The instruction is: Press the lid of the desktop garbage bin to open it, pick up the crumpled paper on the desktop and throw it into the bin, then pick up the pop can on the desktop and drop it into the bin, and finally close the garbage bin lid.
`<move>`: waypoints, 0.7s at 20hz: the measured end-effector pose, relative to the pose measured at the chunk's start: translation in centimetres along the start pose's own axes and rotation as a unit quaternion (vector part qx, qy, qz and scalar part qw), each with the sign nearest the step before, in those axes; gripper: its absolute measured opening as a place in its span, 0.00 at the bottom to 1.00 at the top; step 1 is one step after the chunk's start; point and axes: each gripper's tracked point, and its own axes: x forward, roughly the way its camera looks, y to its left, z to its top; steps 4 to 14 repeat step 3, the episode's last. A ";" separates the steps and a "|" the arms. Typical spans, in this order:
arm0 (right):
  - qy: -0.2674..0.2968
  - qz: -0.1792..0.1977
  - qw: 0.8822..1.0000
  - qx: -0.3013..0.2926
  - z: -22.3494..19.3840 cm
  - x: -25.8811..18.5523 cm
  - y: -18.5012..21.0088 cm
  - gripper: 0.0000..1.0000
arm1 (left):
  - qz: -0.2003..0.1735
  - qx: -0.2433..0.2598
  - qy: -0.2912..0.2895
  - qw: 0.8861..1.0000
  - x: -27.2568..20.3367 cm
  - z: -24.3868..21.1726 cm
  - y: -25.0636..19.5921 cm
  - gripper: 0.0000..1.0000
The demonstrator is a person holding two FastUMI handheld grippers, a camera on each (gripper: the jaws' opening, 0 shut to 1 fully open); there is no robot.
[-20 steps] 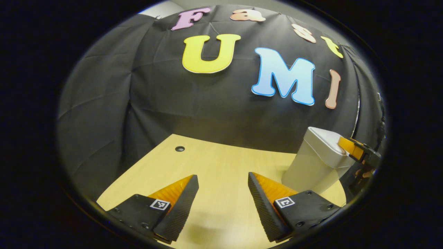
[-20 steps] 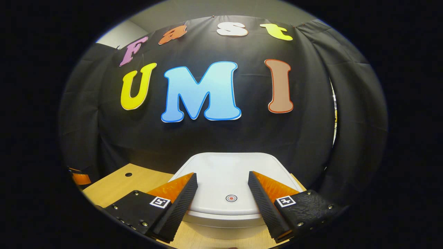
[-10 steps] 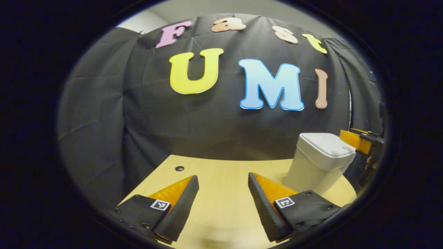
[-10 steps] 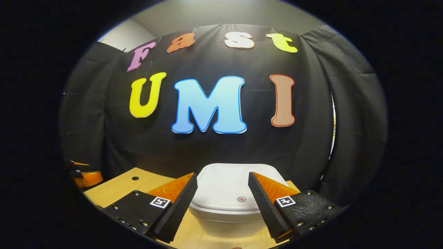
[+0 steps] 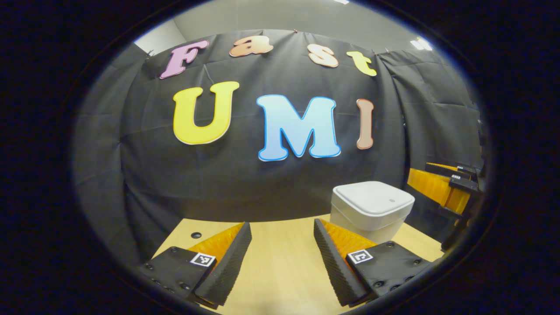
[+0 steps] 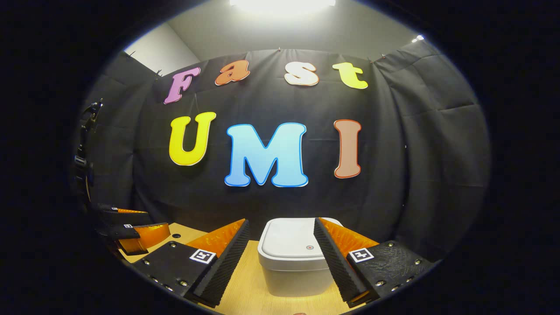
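In the left gripper view, the left gripper (image 5: 282, 256) hangs over the wooden desktop (image 5: 280, 271) with its fingers spread wide and nothing between them — only bare wood shows in the gap. The white garbage bin (image 5: 369, 210) stands on the desktop ahead and to the right of this gripper, well apart from its fingertips, with the lid (image 5: 374, 197) down. Farther right, just beyond the bin, the right gripper (image 5: 442, 186) shows at the edge. In the right gripper view, the right gripper's fingers are likewise wide apart and hold nothing; the bin sits straight ahead, framed in the gap between them, lid shut — the small round button on the lid lies nearer the right finger. The left gripper shows low at the far left, beside a small dark hole (image 6: 176, 236) in the desktop.
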 end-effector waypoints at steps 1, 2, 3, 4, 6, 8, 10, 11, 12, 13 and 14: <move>0.002 -0.009 1.000 0.001 -0.1 -0.8 -0.2 0.95 | -0.011 -0.003 -0.002 1.000 0.1 0.4 -0.8 0.92; 0.002 -0.016 1.000 0.001 -0.1 -1.3 -0.5 0.95 | -0.022 -0.005 -0.007 1.000 0.2 0.8 -1.7 0.96; 0.001 -0.020 1.000 -0.001 -0.1 -1.9 -0.7 0.95 | -0.030 -0.004 -0.011 0.999 0.5 1.3 -2.7 0.96; 0.001 -0.020 1.000 -0.001 -0.1 -1.9 -0.7 0.95 | -0.030 -0.004 -0.011 0.999 0.5 1.3 -2.7 0.96; 0.001 -0.020 1.000 -0.001 -0.1 -1.9 -0.7 0.95 | -0.030 -0.004 -0.011 0.999 0.5 1.3 -2.7 0.96; 0.001 -0.020 1.000 -0.001 -0.1 -1.9 -0.7 0.95 | -0.030 -0.004 -0.011 0.999 0.5 1.3 -2.7 0.96; 0.001 -0.020 1.000 -0.001 -0.1 -1.9 -0.7 0.95 | -0.030 -0.004 -0.011 0.999 0.5 1.3 -2.7 0.96; 0.001 -0.020 1.000 -0.001 -0.1 -1.9 -0.7 0.95 | -0.030 -0.004 -0.011 0.999 0.5 1.3 -2.7 0.96; 0.001 -0.020 1.000 -0.001 -0.1 -1.9 -0.7 0.95 | -0.030 -0.004 -0.011 0.999 0.5 1.3 -2.7 0.96; 0.001 -0.020 1.000 -0.001 -0.1 -1.9 -0.7 0.95 | -0.030 -0.004 -0.011 0.999 0.5 1.3 -2.7 0.96; 0.001 -0.020 1.000 -0.001 -0.1 -1.9 -0.7 0.95 | -0.030 -0.004 -0.011 0.999 0.5 1.3 -2.7 0.96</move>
